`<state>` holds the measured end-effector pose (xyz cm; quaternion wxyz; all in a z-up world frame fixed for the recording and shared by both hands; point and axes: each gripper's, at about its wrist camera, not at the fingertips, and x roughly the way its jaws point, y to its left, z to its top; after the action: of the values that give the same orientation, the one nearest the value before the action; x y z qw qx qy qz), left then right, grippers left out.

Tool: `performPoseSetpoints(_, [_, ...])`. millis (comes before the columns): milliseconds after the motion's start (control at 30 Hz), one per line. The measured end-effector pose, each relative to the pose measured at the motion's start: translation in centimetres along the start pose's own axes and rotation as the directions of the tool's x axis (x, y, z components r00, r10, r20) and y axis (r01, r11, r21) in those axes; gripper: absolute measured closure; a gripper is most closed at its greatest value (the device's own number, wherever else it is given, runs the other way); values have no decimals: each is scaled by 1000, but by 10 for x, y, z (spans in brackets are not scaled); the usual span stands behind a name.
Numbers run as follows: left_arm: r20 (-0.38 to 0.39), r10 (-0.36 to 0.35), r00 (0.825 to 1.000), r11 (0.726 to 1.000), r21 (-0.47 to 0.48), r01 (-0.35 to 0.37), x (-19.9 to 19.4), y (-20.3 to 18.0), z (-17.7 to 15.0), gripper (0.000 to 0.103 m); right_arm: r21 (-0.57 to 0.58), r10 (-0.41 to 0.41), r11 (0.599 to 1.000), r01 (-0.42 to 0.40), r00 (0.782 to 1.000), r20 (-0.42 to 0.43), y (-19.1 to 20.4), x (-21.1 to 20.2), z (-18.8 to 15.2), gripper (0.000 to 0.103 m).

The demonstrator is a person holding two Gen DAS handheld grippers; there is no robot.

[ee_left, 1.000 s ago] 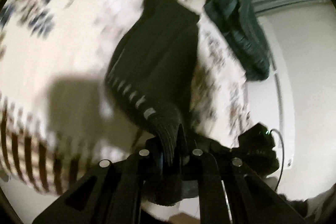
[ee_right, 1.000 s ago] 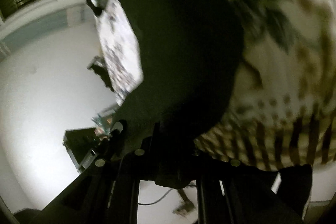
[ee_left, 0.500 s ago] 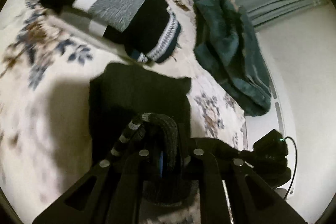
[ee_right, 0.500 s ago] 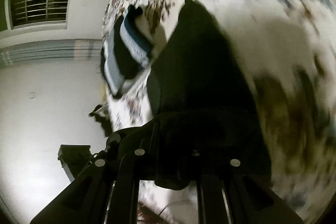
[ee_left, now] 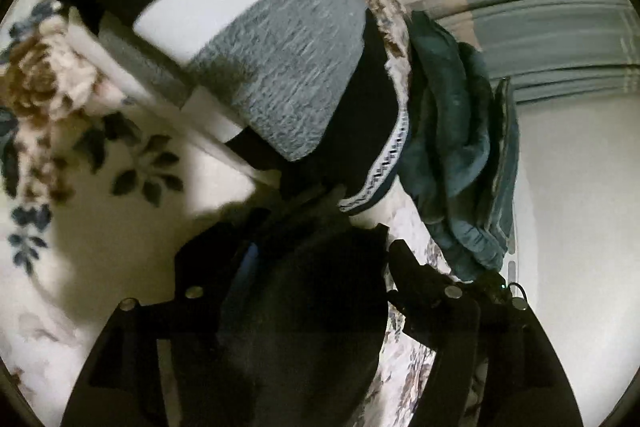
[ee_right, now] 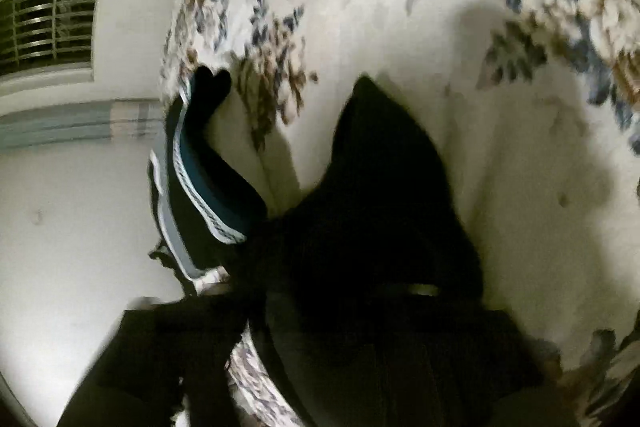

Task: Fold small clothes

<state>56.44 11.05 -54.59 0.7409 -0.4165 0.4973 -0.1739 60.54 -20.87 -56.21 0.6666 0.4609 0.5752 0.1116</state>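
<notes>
floral bedspread [ee_left: 120,155] under both tools; left gripper [ee_left: 320,267] and right gripper [ee_right: 360,307] jaws opening, black garment [ee_right: 380,187] between them but unpinched, just ahead; risk: fold springs back or snags on withdrawal.

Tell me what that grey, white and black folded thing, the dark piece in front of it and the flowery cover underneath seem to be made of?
The folded striped garment looks like fuzzy knit, perhaps wool or acrylic: its grey band shows a brushed, flecked nap. The black garment looks like soft matte knit, though it is too dark to be sure. The floral cover seems plush printed fleece, with soft blurry flower edges and no sheen.
</notes>
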Motion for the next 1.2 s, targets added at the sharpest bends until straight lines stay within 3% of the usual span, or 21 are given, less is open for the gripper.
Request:
performPoseSetpoints(100, [29, 43, 999, 997, 57, -45, -21, -9, -14, 37, -56, -58, 997, 56, 998, -24, -3, -17, 1, 30])
performPoseSetpoints(200, [64, 76, 995, 994, 80, -81, -52, -14, -51, 35, -157, -140, 980, 123, 985, -102, -8, -28, -1, 11])
performPoseSetpoints(267, [103, 138, 985, 986, 74, -146, -74, -13, -86, 17, -237, -198, 959, 157, 967, -158, -13, -30, 0, 9])
performPoseSetpoints(333, [127, 172, 977, 982, 53, -180, -86, -10, -121, 13, -297, -254, 936, 189, 947, -199, -20, -26, 2, 9])
performPoseSetpoints(467, [119, 182, 976, 979, -119, -168, -84, 16, -194, 13, -328, -233, 936, 128, 924, -302, -33, 0, 19, 8])
performPoseSetpoints(567, [151, 151, 977, 959, -263, -108, -62, 29, -231, 13, -362, -183, 931, 45, 917, -356, -32, 30, 30, 8])
performPoseSetpoints(733, [255, 118, 960, 926, -378, -13, -1, 38, -245, 13, -348, -107, 935, -61, 890, -444, -37, 75, 34, 7])
performPoseSetpoints(833, [307, 144, 941, 920, -391, -13, 32, 38, -228, 13, -378, -92, 921, -91, 894, -439, -31, 81, 27, 7])
performPoseSetpoints(933, [365, 160, 917, 919, -393, -4, 34, 32, -211, 13, -367, -59, 923, -112, 903, -425, -34, 83, 19, 8])
performPoseSetpoints(967, [383, 147, 912, 918, -396, 18, 30, 31, -205, 16, -364, -54, 925, -111, 908, -414, -36, 81, 16, 14])
performPoseSetpoints(1000, [403, 136, 905, 918, -395, 38, 25, 31, -202, 40, -358, -45, 926, -118, 909, -414, -38, 79, 15, 32])
performPoseSetpoints(1033, [409, 134, 903, 916, -398, 45, 17, 33, -198, 71, -351, -40, 929, -120, 908, -418, -42, 76, 12, 44])
performPoseSetpoints(1067, [402, 115, 908, 919, -390, 56, 13, 35, -194, 73, -350, -53, 931, -103, 911, -409, -47, 72, 10, 65])
performPoseSetpoints(1100, [391, 118, 913, 924, -380, 43, 8, 35, -190, 75, -326, -32, 939, -113, 912, -410, -54, 67, 9, 75])
performPoseSetpoints(1200, [349, 105, 931, 950, -313, 10, -9, 28, -174, 77, -285, 6, 950, -125, 923, -385, -66, 45, -5, 82])
